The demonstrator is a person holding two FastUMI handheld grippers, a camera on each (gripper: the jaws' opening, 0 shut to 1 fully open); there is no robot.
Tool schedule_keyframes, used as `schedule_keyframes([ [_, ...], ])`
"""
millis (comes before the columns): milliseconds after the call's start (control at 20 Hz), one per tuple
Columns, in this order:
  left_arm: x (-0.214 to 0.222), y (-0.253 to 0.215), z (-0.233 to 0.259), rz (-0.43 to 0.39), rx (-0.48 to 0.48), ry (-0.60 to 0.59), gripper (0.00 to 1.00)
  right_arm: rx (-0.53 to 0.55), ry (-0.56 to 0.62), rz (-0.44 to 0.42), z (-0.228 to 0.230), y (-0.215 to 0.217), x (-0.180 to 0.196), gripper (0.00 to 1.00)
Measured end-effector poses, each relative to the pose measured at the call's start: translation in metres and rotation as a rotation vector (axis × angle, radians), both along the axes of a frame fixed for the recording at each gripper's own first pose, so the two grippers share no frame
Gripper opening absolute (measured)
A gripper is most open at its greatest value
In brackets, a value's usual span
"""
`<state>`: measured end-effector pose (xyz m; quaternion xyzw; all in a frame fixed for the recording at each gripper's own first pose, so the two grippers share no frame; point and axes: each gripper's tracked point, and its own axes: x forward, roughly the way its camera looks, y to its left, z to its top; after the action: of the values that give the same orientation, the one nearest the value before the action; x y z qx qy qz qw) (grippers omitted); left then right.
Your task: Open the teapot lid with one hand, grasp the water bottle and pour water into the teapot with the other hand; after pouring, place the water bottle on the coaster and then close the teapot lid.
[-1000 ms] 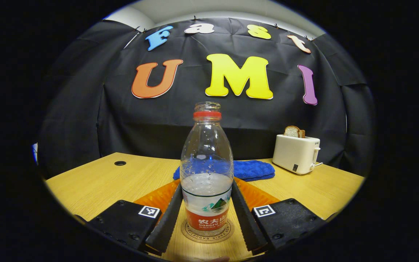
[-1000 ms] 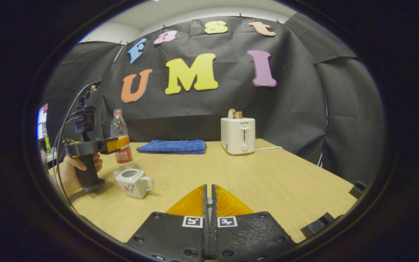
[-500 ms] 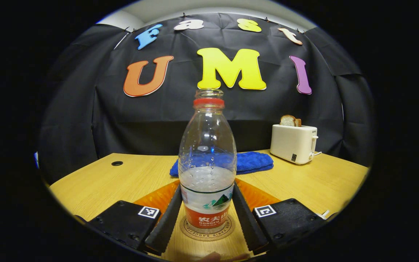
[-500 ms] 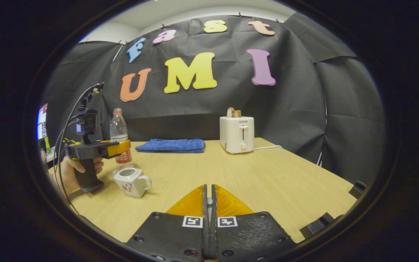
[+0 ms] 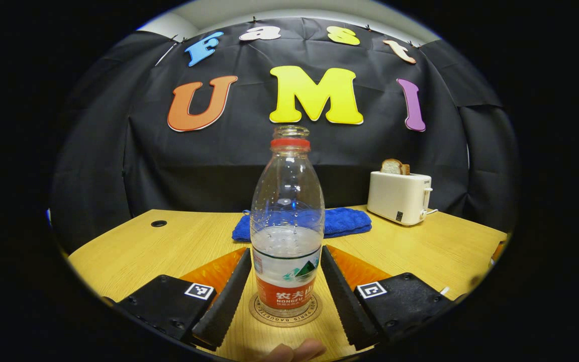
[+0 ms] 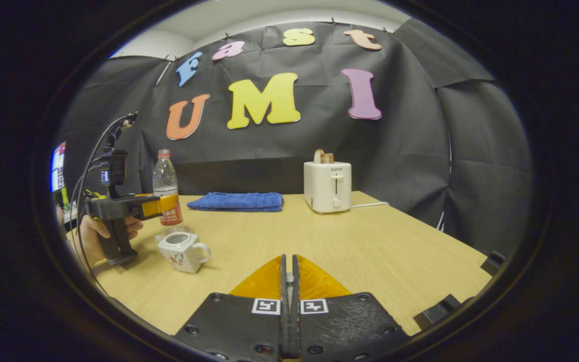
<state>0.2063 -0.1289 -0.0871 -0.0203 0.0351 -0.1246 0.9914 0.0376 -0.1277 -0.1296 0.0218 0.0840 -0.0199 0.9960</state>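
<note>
Clear ribbed water bottle (image 5: 287, 229) upright on round coaster (image 5: 285, 312) — left gripper (image 5: 284, 289) parted

right hand-held gripper (image 6: 289, 281) fingers together | teapot (image 6: 183, 251) lidless | water bottle (image 6: 166, 186) upright, possibly released

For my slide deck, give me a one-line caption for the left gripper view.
Open left gripper straddling an uncapped water bottle standing upright on its coaster.
</note>
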Motion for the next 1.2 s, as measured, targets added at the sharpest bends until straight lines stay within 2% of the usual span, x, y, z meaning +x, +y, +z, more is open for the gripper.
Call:
schedule_keyframes([
  [100, -0.012, 0.002, -0.001, -0.010, 0.019, 0.009, 0.88, -0.005, -0.007, 0.002, 0.004, 0.005, -0.002, 0.00],
  [400, -0.068, 0.023, 0.028, 0.020, 0.066, -0.082, 0.88, -0.007, -0.051, 0.037, 0.025, 0.030, -0.004, 0.00],
  [600, -0.108, 0.041, 0.050, 0.075, 0.034, -0.102, 0.88, -0.011, -0.063, 0.087, 0.035, 0.049, 0.000, 0.00],
  [800, -0.149, 0.044, 0.064, 0.060, -0.019, -0.093, 0.88, 0.034, -0.040, 0.163, 0.039, 0.076, 0.008, 0.00],
  [950, -0.166, 0.055, 0.071, 0.060, 0.072, -0.109, 0.88, 0.059, -0.032, 0.226, 0.044, 0.095, 0.025, 0.00],
  [1000, -0.169, 0.064, 0.077, 0.084, 0.097, -0.121, 0.89, 0.065, -0.026, 0.232, 0.043, 0.098, 0.032, 0.00],
  [1100, -0.173, 0.074, 0.086, 0.117, 0.101, -0.133, 0.88, 0.081, -0.007, 0.242, 0.040, 0.106, 0.048, 0.00],
  [1200, -0.176, 0.071, 0.086, 0.105, 0.073, -0.109, 0.88, 0.119, 0.023, 0.254, 0.034, 0.115, 0.061, 0.00],
])
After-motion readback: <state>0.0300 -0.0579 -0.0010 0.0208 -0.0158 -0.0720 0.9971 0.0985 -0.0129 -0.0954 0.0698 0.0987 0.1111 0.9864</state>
